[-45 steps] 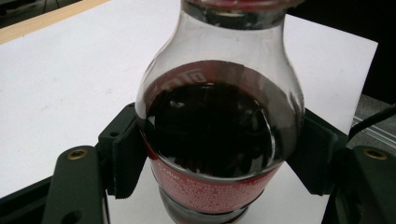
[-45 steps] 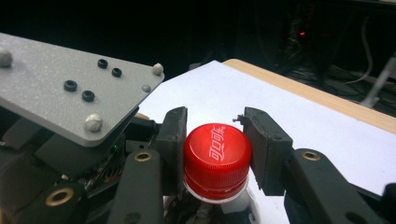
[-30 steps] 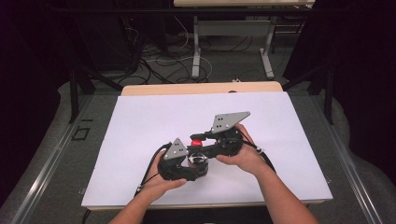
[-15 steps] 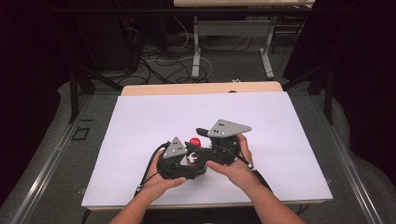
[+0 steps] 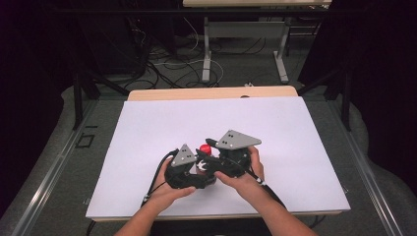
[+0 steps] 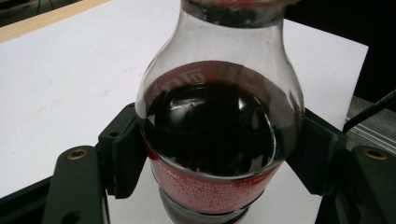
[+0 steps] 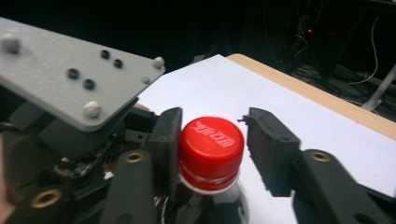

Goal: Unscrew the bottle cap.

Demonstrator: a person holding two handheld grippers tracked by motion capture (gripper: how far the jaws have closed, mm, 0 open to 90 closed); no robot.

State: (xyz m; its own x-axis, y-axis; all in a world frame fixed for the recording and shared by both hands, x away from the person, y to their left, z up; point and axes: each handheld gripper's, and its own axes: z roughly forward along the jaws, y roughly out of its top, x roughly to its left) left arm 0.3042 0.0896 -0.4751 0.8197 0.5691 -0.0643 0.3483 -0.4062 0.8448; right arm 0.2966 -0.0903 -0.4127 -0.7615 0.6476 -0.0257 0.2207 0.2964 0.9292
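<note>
A small clear cola bottle [image 6: 215,130] with dark drink and a red label stands on the white sheet [image 5: 147,128]. My left gripper [image 6: 215,161] is shut on its body, one ribbed pad on each side. On top sits the red cap [image 7: 211,144], a red dot [image 5: 205,149] in the high view. My right gripper [image 7: 210,140] has just been closing around that cap. One pad presses its side and the other sits right at its edge. Both grippers meet near the sheet's front middle, the left gripper [image 5: 194,169] low and the right gripper [image 5: 210,151] above it.
The left gripper's grey plate [image 7: 70,70] lies close beside the right jaws. A wooden table edge [image 5: 211,92] runs behind the sheet. Beyond it are desk legs and cables [image 5: 196,64] on the floor. Metal rails [image 5: 54,172] flank the table.
The right hand has swung in toward the left one and its grey plate has turned and come nearer to me. The left gripper and bottle have stayed put.
</note>
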